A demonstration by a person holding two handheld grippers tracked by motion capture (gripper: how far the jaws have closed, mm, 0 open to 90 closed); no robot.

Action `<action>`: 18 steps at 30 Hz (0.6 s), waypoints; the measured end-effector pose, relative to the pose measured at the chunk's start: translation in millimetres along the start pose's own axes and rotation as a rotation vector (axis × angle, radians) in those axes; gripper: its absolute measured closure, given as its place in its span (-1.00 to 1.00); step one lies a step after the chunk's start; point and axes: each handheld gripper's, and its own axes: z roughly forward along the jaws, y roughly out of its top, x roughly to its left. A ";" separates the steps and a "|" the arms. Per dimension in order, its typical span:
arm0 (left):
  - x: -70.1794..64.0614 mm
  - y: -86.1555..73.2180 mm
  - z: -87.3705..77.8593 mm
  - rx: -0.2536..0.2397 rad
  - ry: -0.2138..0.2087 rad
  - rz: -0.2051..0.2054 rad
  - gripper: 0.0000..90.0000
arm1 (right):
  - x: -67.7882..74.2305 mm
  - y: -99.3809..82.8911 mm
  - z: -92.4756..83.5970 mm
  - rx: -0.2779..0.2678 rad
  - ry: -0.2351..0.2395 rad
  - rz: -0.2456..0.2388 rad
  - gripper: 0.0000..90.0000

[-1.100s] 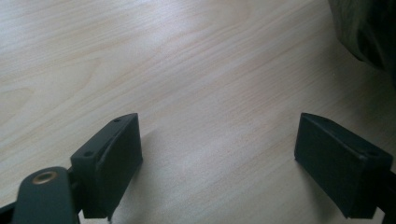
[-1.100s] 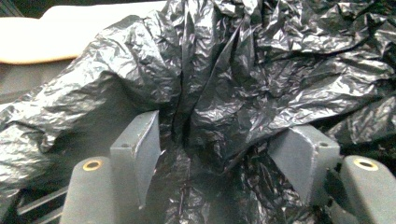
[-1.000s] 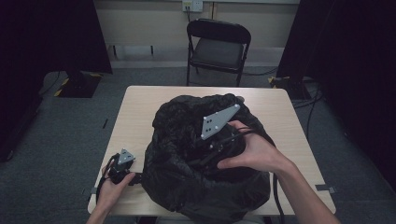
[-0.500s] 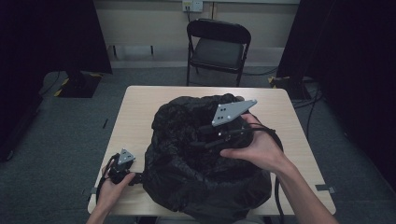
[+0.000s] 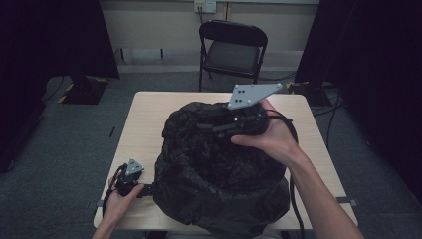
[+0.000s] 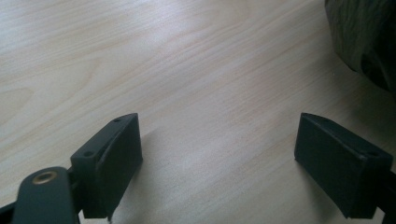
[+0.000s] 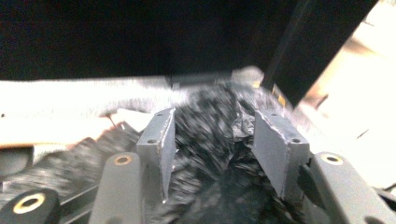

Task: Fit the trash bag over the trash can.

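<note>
A big crumpled black plastic bag (image 5: 219, 174) sits on the light wooden table (image 5: 149, 119). My right gripper (image 5: 211, 128), grey plate on top, is held over the bag's far rim. In the right gripper view its jaws have just closed a little and bunched bag plastic (image 7: 219, 140) fills the gap at my right gripper (image 7: 212, 135). My left gripper (image 5: 145, 189) lies low at the table's near left corner, beside the bag. Seen from the left gripper view, my left gripper (image 6: 217, 135) stands wide open over bare wood, with the bag (image 6: 369, 42) off to the upper right.
A black folding chair (image 5: 233, 50) stands behind the table's far edge. Dark curtains hang at both sides of the room. A black cable (image 5: 293, 199) trails down the right side of the bag toward the table's near edge.
My right hand has risen and moved toward the far right of the bag, lifting the plastic with it. The left hand has kept still.
</note>
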 end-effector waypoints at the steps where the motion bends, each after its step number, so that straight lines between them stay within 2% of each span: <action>1: 0.1 -0.1 -0.1 0.000 -0.001 0.001 -0.68 | -2.7 -4.3 6.3 0.044 0.005 -0.002 0.23; 3: 0.4 -0.3 -0.4 0.000 -0.005 0.003 -0.68 | -5.1 -13.3 17.8 0.115 0.016 0.004 0.24; 6: 0.6 -0.5 -0.5 -0.001 -0.005 0.004 -0.68 | -5.1 -25.1 29.6 0.179 0.046 -0.002 0.25; 11: 0.5 -0.5 -0.5 -0.001 -0.005 0.003 -0.68 | -11.4 -37.5 40.1 0.286 0.043 -0.006 0.23; 12: 0.5 -0.5 -0.5 -0.001 -0.005 0.003 -0.68 | -11.4 -37.5 40.1 0.286 0.043 -0.006 0.23; 14: 0.6 -0.5 -0.5 0.000 -0.005 0.004 -0.68 | -14.2 -43.6 47.3 0.347 0.042 -0.009 0.19; 18: 0.5 -0.5 -0.4 -0.001 -0.006 0.003 -0.68 | -18.5 -56.4 59.0 0.419 0.032 0.010 0.11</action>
